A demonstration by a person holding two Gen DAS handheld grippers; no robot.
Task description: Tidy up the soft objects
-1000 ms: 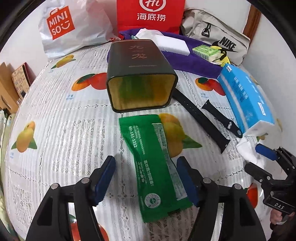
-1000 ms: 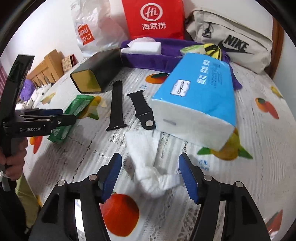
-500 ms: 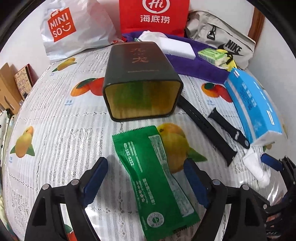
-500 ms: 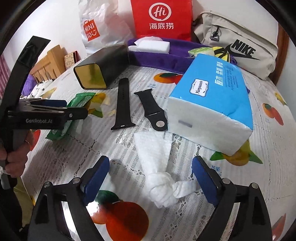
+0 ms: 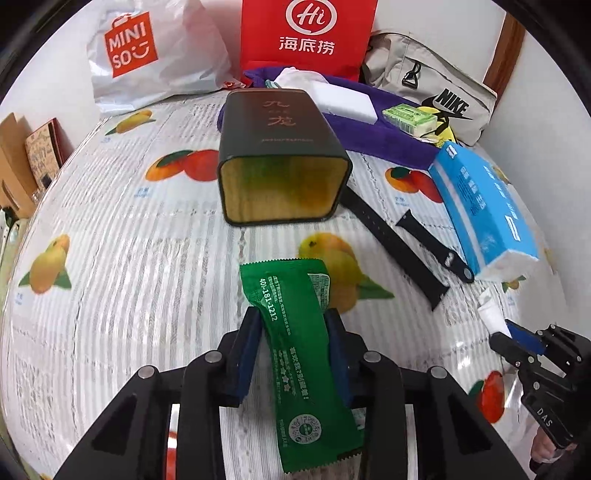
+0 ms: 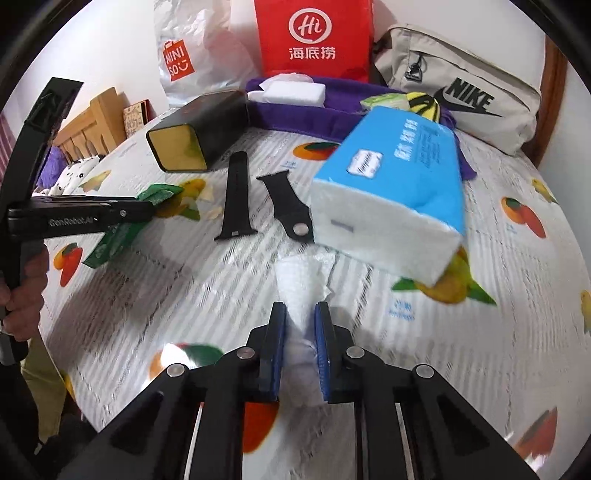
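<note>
My left gripper (image 5: 293,317) is shut on a green snack packet (image 5: 295,339), which sticks out ahead toward a dark tin (image 5: 282,158) lying on its side with its open mouth facing me. My right gripper (image 6: 300,310) is shut on a knotted white tissue (image 6: 304,291) lying on the fruit-print cloth (image 6: 480,369). The left gripper also shows in the right wrist view (image 6: 147,210), with the green packet (image 6: 118,236) in it. The right gripper shows at the right edge of the left wrist view (image 5: 506,332).
A blue tissue pack (image 6: 399,192) lies just right of the white tissue. Two black watch straps (image 6: 236,195) lie between it and the tin. A purple towel (image 5: 376,133) holding a white block and a green pack lies behind. Bags (image 5: 306,33) line the back wall.
Both grippers were open around their objects and have closed: the left on the green packet, the right on the white tissue. The packet now looks raised at its near end.
</note>
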